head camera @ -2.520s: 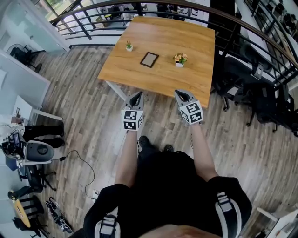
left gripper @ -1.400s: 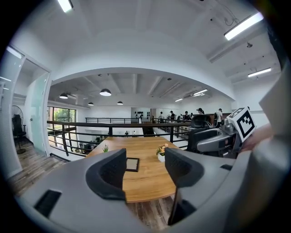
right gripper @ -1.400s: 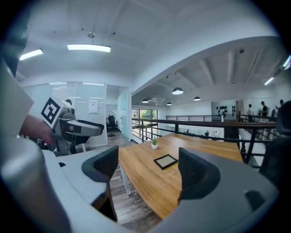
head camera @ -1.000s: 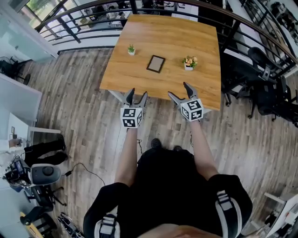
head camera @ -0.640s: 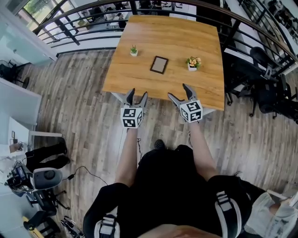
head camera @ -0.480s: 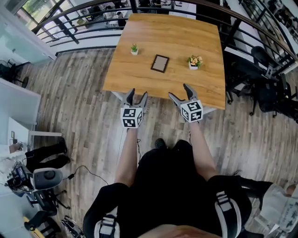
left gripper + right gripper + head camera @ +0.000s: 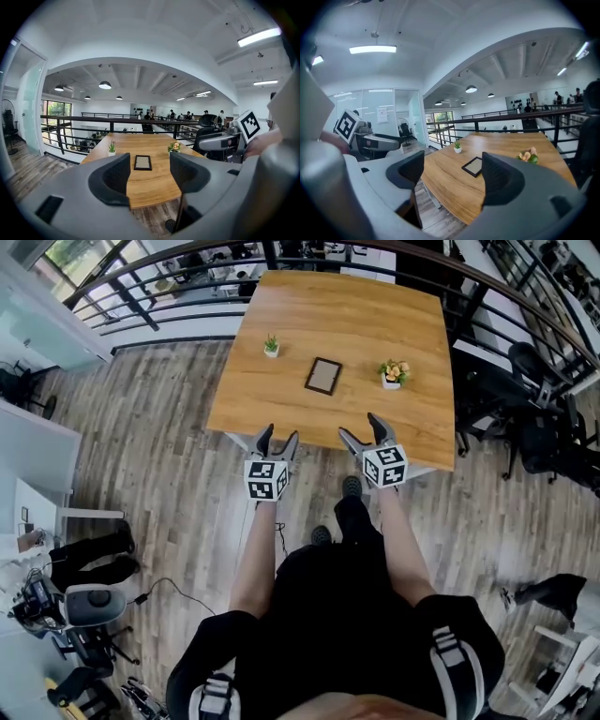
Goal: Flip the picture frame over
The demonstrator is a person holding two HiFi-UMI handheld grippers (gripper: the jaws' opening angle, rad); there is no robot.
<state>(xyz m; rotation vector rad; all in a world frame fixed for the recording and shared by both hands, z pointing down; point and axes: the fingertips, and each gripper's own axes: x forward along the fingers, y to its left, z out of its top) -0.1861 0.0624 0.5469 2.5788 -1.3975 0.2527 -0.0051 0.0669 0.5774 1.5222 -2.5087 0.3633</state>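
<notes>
picture frame [image 7: 323,375]: flat, mid-tabletop [image 7: 347,315] | left gripper [image 7: 279,432]: jaws apart, empty | right gripper [image 7: 359,425]: jaws wide, just narrowing slightly, empty

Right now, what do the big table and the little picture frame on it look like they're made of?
The table looks like wood. It is warm orange-brown with grain lines and a smooth, slightly shiny top, though it could be a wood-look coating. The picture frame has a thin, dark, dull border that may be painted wood or plastic. Its pale middle panel is too small to tell.

Person [image 7: 330,615] stepped forward; table [image 7: 349,307], picture frame [image 7: 322,376] nearer.
</notes>
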